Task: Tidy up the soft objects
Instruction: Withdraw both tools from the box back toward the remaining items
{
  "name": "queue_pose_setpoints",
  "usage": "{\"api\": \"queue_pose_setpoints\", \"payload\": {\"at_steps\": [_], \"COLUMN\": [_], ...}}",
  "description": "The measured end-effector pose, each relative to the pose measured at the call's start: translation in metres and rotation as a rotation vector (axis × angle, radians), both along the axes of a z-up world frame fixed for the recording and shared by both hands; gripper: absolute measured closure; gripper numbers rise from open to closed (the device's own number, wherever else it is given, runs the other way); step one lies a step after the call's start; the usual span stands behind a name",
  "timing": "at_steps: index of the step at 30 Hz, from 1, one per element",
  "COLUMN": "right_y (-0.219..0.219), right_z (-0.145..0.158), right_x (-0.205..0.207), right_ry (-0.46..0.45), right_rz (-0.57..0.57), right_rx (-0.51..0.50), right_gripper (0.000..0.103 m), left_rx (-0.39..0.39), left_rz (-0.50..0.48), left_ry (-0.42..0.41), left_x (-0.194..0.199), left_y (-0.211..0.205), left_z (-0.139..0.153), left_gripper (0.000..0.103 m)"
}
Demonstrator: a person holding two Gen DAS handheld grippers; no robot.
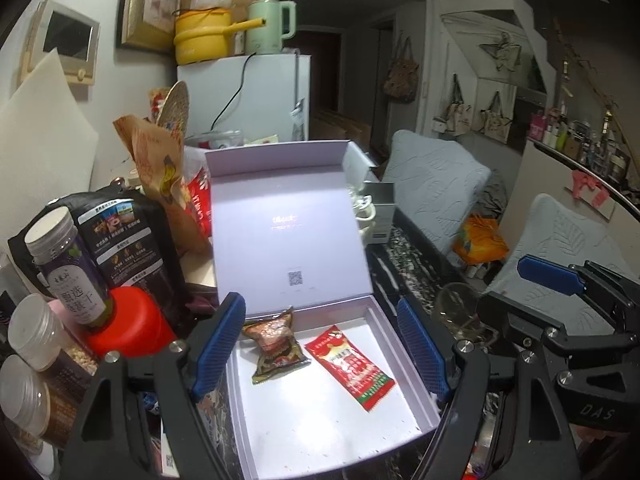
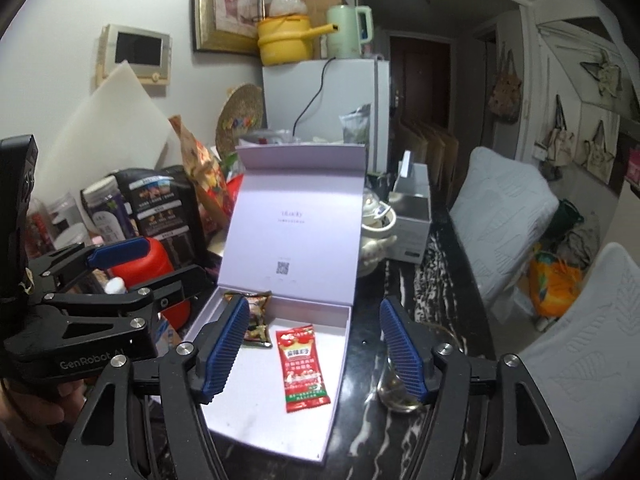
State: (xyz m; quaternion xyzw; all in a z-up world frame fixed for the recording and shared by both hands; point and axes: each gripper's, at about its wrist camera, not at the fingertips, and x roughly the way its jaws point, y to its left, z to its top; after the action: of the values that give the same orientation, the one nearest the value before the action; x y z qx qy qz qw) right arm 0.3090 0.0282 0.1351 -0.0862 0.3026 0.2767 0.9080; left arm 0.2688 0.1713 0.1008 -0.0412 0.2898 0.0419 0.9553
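A lilac box (image 1: 402, 412) stands on the dark marble table with its lid (image 1: 280, 220) upright. On its white floor lie a brown snack packet (image 1: 276, 344) and a red sachet (image 1: 348, 364), apart from each other. My left gripper (image 1: 322, 344) hovers open above the box with nothing between its fingers. In the right wrist view the same box (image 2: 340, 356), red sachet (image 2: 302, 368) and brown packet (image 2: 258, 304) lie below my right gripper (image 2: 314, 350), which is open and holds nothing. Each gripper appears at the edge of the other's view, by a blue pad (image 1: 548, 276) and a blue pad (image 2: 118, 254).
Jars (image 1: 68, 264), a red lid (image 1: 128, 320), a black pouch (image 1: 128, 240) and paper bags crowd the table left of the box. A glass cup (image 1: 460, 316) stands right of it, a white teapot (image 2: 376, 232) and grey box (image 2: 412, 216) behind. Grey cushions (image 1: 432, 188) lie further right.
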Motion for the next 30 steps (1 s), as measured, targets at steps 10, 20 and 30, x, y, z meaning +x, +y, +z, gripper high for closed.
{"api": "queue_pose_setpoints", "payload": {"at_steps": [10, 20, 30], "right_y": [-0.029, -0.058, -0.08], "right_z": [0.022, 0.029, 0.024], "right_x": [-0.047, -0.095, -0.138], "right_ry": [-0.06, -0.085, -0.084], "right_rz": [-0.037, -0.081, -0.131], "right_rx": [0.014, 0.035, 0.031], "right_gripper": [0.021, 0.011, 0.01], "left_rx": [-0.016, -0.023, -0.006], "left_rz": [-0.065, -0.131, -0.197], "left_ry": [-0.041, -0.058, -0.058], "left_x": [-0.041, -0.08, -0.118], "left_y": [-0.02, -0.04, -0.06], "left_z": [0.018, 0.02, 0.013], "left_gripper": [0.02, 0.01, 0.01]}}
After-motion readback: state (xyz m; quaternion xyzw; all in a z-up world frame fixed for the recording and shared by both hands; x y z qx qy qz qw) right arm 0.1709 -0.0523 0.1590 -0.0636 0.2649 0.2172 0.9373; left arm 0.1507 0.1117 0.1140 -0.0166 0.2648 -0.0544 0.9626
